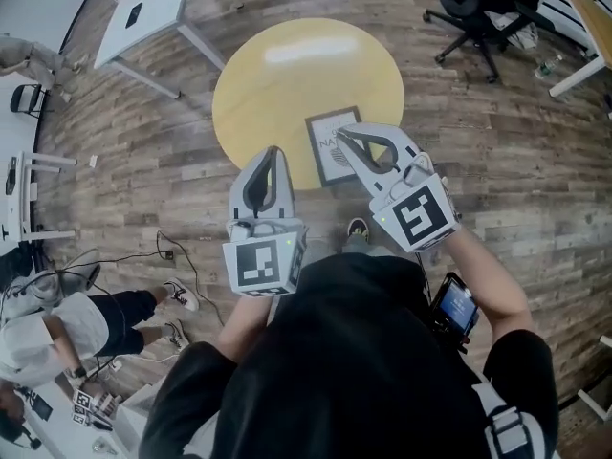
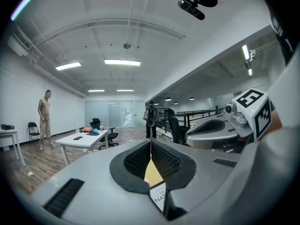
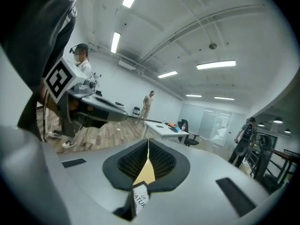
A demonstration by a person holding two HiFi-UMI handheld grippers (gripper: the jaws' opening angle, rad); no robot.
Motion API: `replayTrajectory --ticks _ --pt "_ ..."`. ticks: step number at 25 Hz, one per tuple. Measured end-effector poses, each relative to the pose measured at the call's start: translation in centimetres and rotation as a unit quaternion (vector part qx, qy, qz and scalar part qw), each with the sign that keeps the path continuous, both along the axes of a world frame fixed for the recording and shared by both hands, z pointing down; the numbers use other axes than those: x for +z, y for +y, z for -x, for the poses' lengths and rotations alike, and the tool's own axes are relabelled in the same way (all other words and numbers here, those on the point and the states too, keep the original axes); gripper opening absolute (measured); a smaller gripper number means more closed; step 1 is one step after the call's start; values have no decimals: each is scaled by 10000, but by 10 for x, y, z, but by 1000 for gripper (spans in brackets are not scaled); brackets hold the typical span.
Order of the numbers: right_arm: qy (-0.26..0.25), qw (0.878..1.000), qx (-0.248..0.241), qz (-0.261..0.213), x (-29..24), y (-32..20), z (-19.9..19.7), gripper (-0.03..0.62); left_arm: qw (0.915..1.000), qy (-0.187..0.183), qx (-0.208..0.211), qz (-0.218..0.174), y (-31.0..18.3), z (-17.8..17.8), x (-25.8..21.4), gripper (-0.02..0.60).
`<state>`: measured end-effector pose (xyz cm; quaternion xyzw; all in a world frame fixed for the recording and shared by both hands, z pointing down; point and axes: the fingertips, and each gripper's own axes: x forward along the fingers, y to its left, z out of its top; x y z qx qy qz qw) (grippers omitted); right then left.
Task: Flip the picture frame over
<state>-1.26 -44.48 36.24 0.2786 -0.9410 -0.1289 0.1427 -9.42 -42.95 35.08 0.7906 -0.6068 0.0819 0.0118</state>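
Note:
A dark-framed picture frame [image 1: 325, 151] with a white printed sheet lies flat near the front edge of the round yellow table [image 1: 287, 75]. My right gripper [image 1: 341, 135] hovers over the frame's right part with its jaws shut and nothing in them. My left gripper [image 1: 272, 151] is over the table's front edge, left of the frame, jaws also closed together and empty. In the left gripper view a strip of the frame [image 2: 159, 197] and table [image 2: 152, 171] shows below the closed pads. The right gripper view shows the same frame [image 3: 139, 198].
A white desk [image 1: 143, 12] stands at the back left and a black office chair [image 1: 478, 12] at the back right. A person [image 1: 57, 323] sits on the wooden floor at the lower left, by cables. Another person [image 2: 44, 114] stands far off.

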Motion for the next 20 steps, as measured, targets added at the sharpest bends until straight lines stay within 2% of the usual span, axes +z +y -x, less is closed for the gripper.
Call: replayTrajectory --ticks 4,9,10,11,12,15,17,20 --pt "942 9920 -708 459 72 -2 23 20 9994 -59 -315 136 -15 15 14 23" --pt "1905 9669 -1476 833 159 16 48 26 9981 -46 -516 342 -22 38 35 23" --pt "2114 9597 -1587 951 178 18 51 49 9978 -32 -535 397 -23 41 40 23" --pt "2320 9518 -1685 1087 196 20 53 107 9974 -9 -554 458 -25 43 44 23" --pt "2506 9441 -1763 1221 214 22 54 146 9970 23 -571 515 -27 44 49 23" --pt "2887 9285 -1840 1438 263 24 58 173 9961 87 -604 630 -31 49 62 23" --pt "3092 9240 -1778 1382 293 23 64 191 9955 52 -637 696 -32 54 74 23" --pt "3622 9121 -1613 1041 335 19 70 213 9919 144 -836 942 -29 65 94 23"
